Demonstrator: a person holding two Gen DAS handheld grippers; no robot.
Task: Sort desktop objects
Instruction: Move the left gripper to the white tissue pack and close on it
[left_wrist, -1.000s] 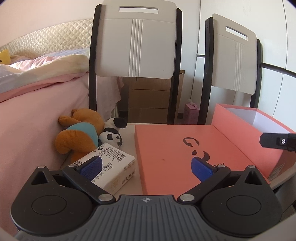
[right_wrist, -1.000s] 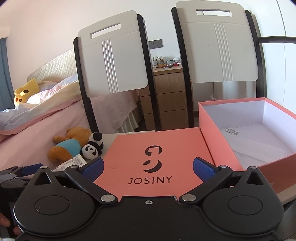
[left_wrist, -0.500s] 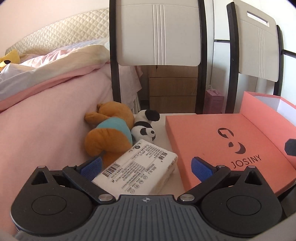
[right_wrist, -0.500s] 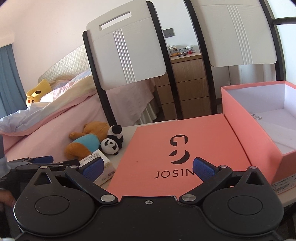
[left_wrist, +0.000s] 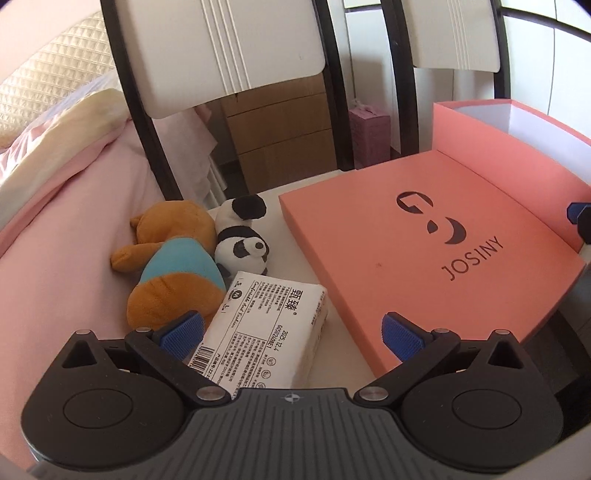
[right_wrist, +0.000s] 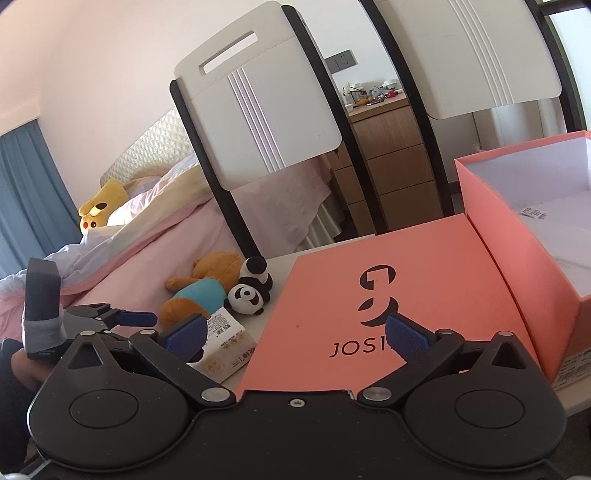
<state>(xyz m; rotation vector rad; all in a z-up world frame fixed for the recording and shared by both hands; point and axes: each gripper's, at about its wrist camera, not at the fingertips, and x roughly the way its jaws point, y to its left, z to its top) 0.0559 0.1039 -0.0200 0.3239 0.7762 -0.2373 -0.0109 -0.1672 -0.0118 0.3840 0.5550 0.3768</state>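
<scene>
Left gripper (left_wrist: 291, 334) has advanced, jaws spread over the tissue pack (left_wrist: 266, 325); right gripper (right_wrist: 295, 334) open too

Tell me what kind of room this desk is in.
Most likely a bedroom: a bed with pink bedding runs alongside the white desk, its quilted cream headboard stands against the wall, and a wooden chest of drawers stands behind the two chairs.

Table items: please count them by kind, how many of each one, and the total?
Plush toys: 2, the bear and the panda.
Tissue packs: 1, the pack.
Box parts: 2, the lid and the open box.
Total: 5.
</scene>
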